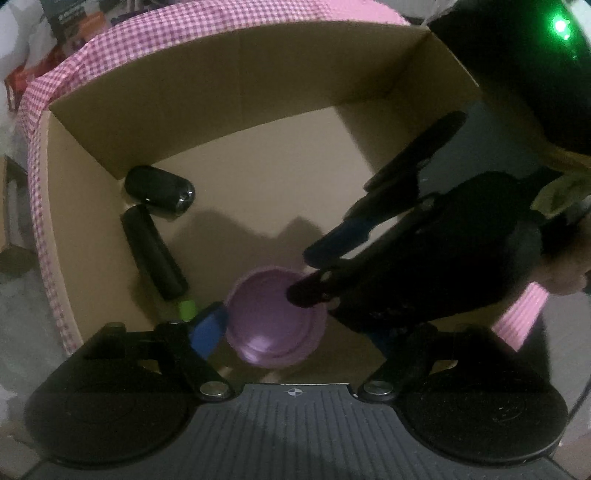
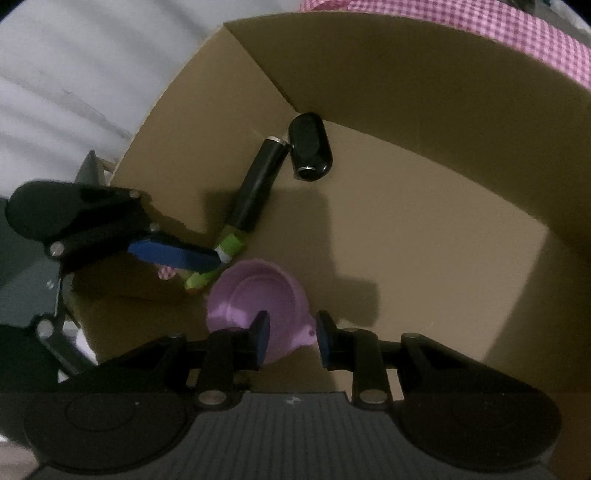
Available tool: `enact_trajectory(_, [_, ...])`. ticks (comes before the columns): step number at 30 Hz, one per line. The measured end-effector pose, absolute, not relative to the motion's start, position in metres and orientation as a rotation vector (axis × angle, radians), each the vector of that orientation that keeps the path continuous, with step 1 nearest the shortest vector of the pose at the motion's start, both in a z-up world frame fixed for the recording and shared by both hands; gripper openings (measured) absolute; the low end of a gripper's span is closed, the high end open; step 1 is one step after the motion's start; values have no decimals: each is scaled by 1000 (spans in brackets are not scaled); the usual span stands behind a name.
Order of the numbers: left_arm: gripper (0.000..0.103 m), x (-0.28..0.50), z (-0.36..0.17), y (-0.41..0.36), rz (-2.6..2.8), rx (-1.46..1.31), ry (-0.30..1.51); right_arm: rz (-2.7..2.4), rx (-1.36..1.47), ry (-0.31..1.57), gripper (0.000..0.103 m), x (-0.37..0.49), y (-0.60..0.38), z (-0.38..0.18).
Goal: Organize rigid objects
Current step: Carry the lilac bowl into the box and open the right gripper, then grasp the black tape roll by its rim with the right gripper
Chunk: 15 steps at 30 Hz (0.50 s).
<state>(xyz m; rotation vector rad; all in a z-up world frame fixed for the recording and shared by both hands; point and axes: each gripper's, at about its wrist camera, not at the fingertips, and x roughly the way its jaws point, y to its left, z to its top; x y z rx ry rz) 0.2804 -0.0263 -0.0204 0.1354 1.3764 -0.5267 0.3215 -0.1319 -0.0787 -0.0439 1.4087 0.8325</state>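
A purple bowl lies on the floor of an open cardboard box. My right gripper is shut on the bowl, one finger inside its rim and one outside. It reaches in from the right in the left wrist view, right gripper. My left gripper stands open over the box's near left part. Its blue pad is beside a green piece and holds nothing; its other finger is hidden behind the right gripper. A black cylinder and a black capsule lie in the far left corner.
The box stands on a pink checked cloth. Its walls rise on all sides, and the right half of its floor is bare cardboard. Boxes and clutter lie beyond the cloth at the far left. A hand holds the right gripper.
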Motion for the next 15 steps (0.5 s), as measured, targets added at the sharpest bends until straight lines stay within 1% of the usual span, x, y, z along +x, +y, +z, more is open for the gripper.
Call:
enact_trajectory(2, [84, 275, -13, -24, -521, 124, 1350, 818, -40, 1385, 32, 318, -135, -71])
enact_trajectory(3, [84, 271, -9, -22, -521, 119, 1330, 808, -36, 1370, 39, 316, -138, -65])
enact_trajectory(4, [84, 267, -3, -21, -517, 115, 1304, 800, -29, 1349, 50, 313, -141, -59])
enact_trajectory(6, [85, 254, 13, -15, -496, 118, 1229, 788, -14, 1276, 57, 304, -150, -40])
enact_trajectory(10, [88, 216, 51, -2, -460, 112, 1065, 747, 32, 1097, 57, 275, -177, 3])
enact_trajectory(12, [92, 197, 71, 3, -451, 107, 979, 740, 80, 991, 57, 249, -194, 26])
enact_trajectory(15, [95, 159, 90, 10, -437, 94, 860, 747, 158, 864, 57, 204, -221, 54])
